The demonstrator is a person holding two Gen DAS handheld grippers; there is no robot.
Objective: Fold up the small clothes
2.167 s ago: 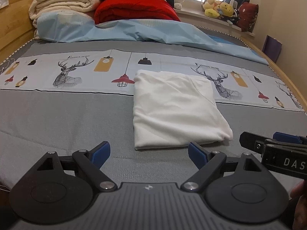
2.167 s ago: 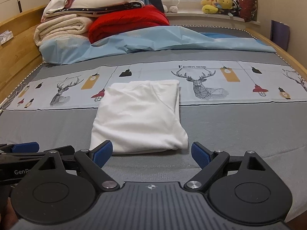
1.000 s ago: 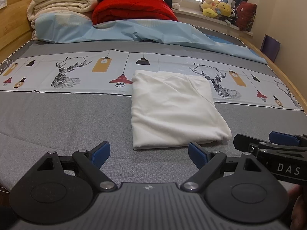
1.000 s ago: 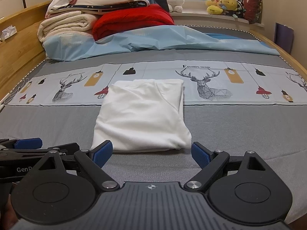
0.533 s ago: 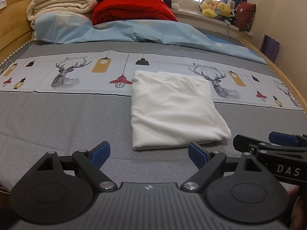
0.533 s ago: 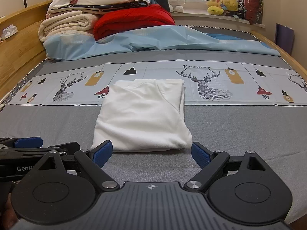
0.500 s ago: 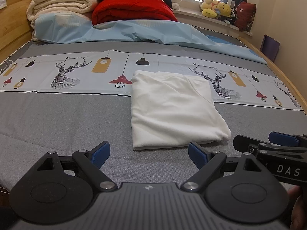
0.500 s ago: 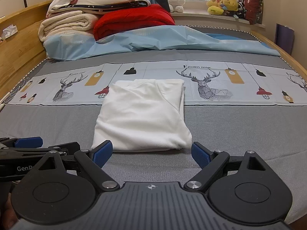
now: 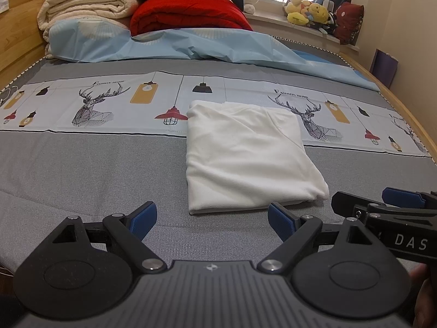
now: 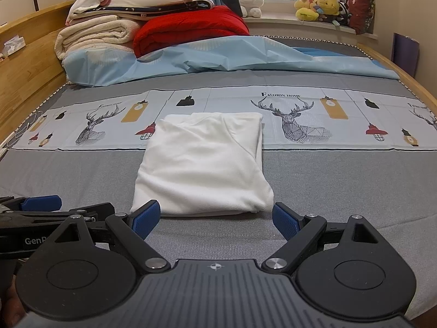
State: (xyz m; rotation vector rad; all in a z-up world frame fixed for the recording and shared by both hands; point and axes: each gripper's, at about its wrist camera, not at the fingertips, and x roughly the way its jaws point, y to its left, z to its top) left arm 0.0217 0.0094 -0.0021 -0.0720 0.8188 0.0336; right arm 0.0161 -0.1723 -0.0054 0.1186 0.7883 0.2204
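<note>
- Folded white garment [image 9: 245,155]: lies flat on your grey bedsheet [image 9: 82,169], far edge overlapping the deer-print band; garment type unreadable.
- Your left gripper [image 9: 210,217]: jaws wide, empty, just short of the near edge.
- Your right gripper [image 10: 215,217]: same; partly cut off in the left view.

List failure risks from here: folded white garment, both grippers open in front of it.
1. The folded white cotton garment shows loose layered edges on its right side; a pinch there may grab only the top layer and undo the fold.
2. The left gripper and right gripper sit close together; they could collide.
</note>
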